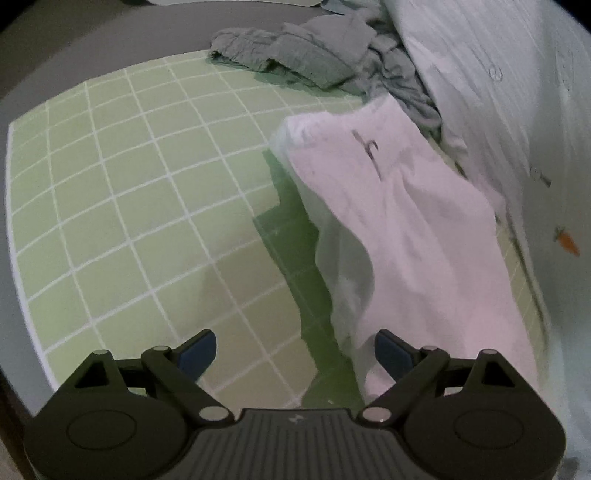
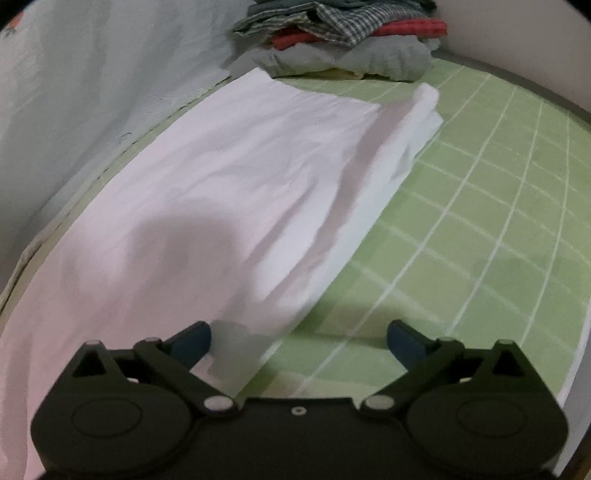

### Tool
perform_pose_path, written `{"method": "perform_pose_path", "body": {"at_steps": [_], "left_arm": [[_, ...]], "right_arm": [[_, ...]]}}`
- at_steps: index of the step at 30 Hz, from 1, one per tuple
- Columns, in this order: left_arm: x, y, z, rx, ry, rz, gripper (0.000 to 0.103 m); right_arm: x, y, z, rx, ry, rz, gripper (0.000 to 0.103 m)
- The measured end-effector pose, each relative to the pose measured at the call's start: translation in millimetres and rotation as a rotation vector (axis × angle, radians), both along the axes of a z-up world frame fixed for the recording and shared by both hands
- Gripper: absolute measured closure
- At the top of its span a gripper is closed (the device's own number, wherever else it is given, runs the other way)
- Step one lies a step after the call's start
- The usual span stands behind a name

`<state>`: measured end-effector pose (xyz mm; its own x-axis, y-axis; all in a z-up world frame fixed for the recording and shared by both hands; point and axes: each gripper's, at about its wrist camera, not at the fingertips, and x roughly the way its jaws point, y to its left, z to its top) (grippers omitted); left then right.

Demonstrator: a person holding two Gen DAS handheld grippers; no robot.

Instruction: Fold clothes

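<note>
A white garment (image 1: 406,229) lies folded into a long strip on the green grid mat (image 1: 129,184). Its left edge is lifted and rumpled, with a dark shadow on the mat beside it. My left gripper (image 1: 295,350) is open, its right finger (image 1: 391,352) over the garment's near corner and its left finger above bare mat. In the right wrist view the same white garment (image 2: 229,177) runs away from me, with a thicker fold along its right side. My right gripper (image 2: 299,341) is open wide over the garment's near right edge, not gripping it.
Crumpled grey-green clothes (image 1: 295,55) lie at the mat's far edge. A person's pale buttoned shirt (image 1: 517,110) with a carrot print fills the right side. A stack of folded clothes (image 2: 343,33) sits beyond the garment. The mat (image 2: 498,221) shows bare squares on the right.
</note>
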<state>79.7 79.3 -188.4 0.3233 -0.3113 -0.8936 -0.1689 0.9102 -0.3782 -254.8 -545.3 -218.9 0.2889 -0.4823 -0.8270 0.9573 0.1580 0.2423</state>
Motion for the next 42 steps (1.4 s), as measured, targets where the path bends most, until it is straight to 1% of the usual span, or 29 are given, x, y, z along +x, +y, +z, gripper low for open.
{"method": "perform_pose_path", "body": {"at_steps": [3,6,8,11,15,16,18,21,24,27,28,29,30,31,32,33,34,35,37,39,42], "left_arm": [[12,6,-2,-0.027,-0.015,-0.031,0.008],[27,7,-5,-0.042,-0.027,-0.053,0.006],[38,8,-9,-0.059,-0.027,-0.069,0.006],[53,6,-15,-0.062,-0.022,-0.102,0.005],[71,3,-25,-0.062,-0.018,-0.136,0.002],[74,2,-26,-0.066,-0.015,-0.142,0.000],[80,-2,-27,-0.058,-0.026,-0.173,0.000],[84,-5,-27,-0.041,-0.053,-0.219,0.000],[85,-9,-26,-0.026,-0.076,-0.227,0.000],[82,-14,-25,-0.006,-0.126,-0.239,0.002],[82,-14,-25,-0.007,-0.143,-0.243,0.012],[81,-13,-24,-0.017,-0.157,-0.246,0.031],[80,-12,-24,-0.039,-0.163,-0.244,0.044],[81,-13,-24,-0.060,-0.158,-0.232,0.053],[80,-14,-24,-0.052,-0.156,-0.214,0.060],[80,-16,-22,-0.034,-0.162,-0.206,0.064],[79,-19,-19,-0.005,-0.177,-0.207,0.071],[78,-20,-16,0.010,-0.186,-0.198,0.075],[76,-19,-10,0.016,-0.191,-0.171,0.078],[74,-16,-4,0.041,-0.211,-0.138,0.080],[71,-13,9,0.099,-0.254,-0.130,0.082]], "right_arm": [[13,16,1,0.009,-0.014,0.006,0.000],[29,36,2,0.006,-0.004,0.042,0.000],[42,51,1,-0.010,0.037,0.071,0.000],[60,70,-1,-0.030,0.109,0.104,0.000],[73,88,-4,-0.051,0.161,0.115,0.000],[74,90,-4,-0.049,0.165,0.107,0.000],[74,86,-5,-0.043,0.160,0.081,0.000],[79,85,-7,-0.045,0.179,0.059,0.000],[83,85,-7,-0.040,0.196,0.035,0.000],[86,83,-7,-0.025,0.206,0.029,0.000],[87,83,-7,-0.020,0.210,0.028,0.000],[88,82,-7,-0.014,0.213,0.027,0.000],[88,81,-7,-0.009,0.215,0.028,0.000],[89,80,-6,-0.003,0.217,0.030,0.000],[89,78,-6,0.000,0.217,0.032,0.000],[90,77,-6,0.001,0.217,0.036,0.000],[90,76,-6,0.001,0.218,0.041,0.000],[90,75,-6,0.003,0.217,0.046,0.000],[86,73,-5,0.013,0.202,0.059,0.000],[81,72,-4,0.028,0.183,0.074,0.000],[72,72,3,0.064,0.132,0.087,0.000]]}}
